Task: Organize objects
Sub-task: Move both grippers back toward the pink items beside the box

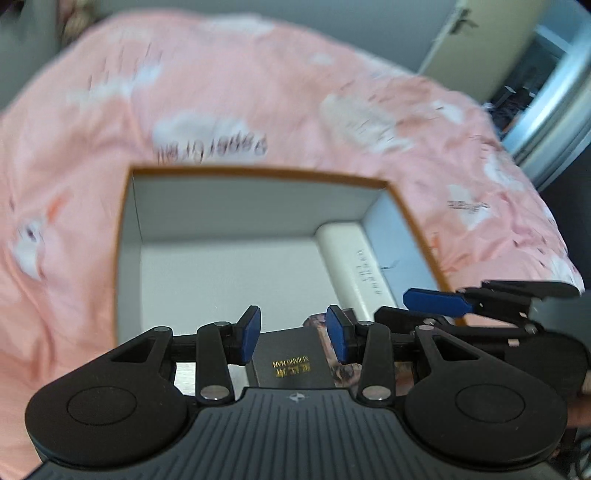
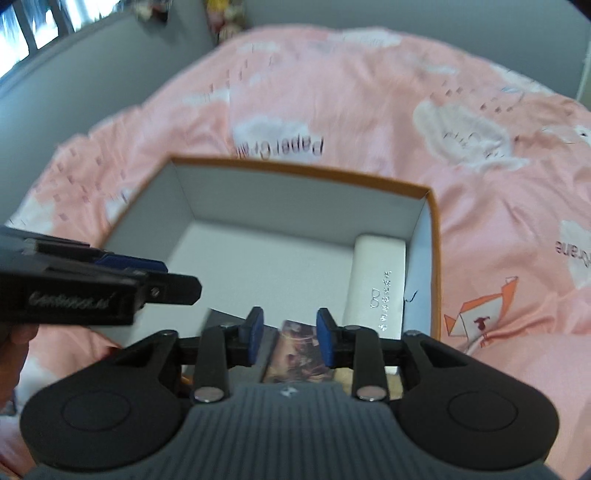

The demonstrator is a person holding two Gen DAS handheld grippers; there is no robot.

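An open box with an orange rim (image 1: pixel 258 170) (image 2: pixel 295 168) and white inside sits on a pink bed. A white oblong case (image 1: pixel 352 266) (image 2: pixel 376 280) lies along its right wall. A dark book with gold lettering (image 1: pixel 291 363) and a picture-covered item (image 2: pixel 295 350) lie at the box's near side. My left gripper (image 1: pixel 293 332) is open over the dark book, touching nothing. My right gripper (image 2: pixel 290 338) is open over the picture-covered item. Each gripper shows from the side in the other's view (image 1: pixel 436 302) (image 2: pixel 129 266).
The pink bedspread (image 1: pixel 221 92) (image 2: pixel 369 92) with white clouds and lettering surrounds the box. A grey wall and a door (image 1: pixel 480 48) stand beyond the bed at the right. A window (image 2: pixel 22 33) is at the far left.
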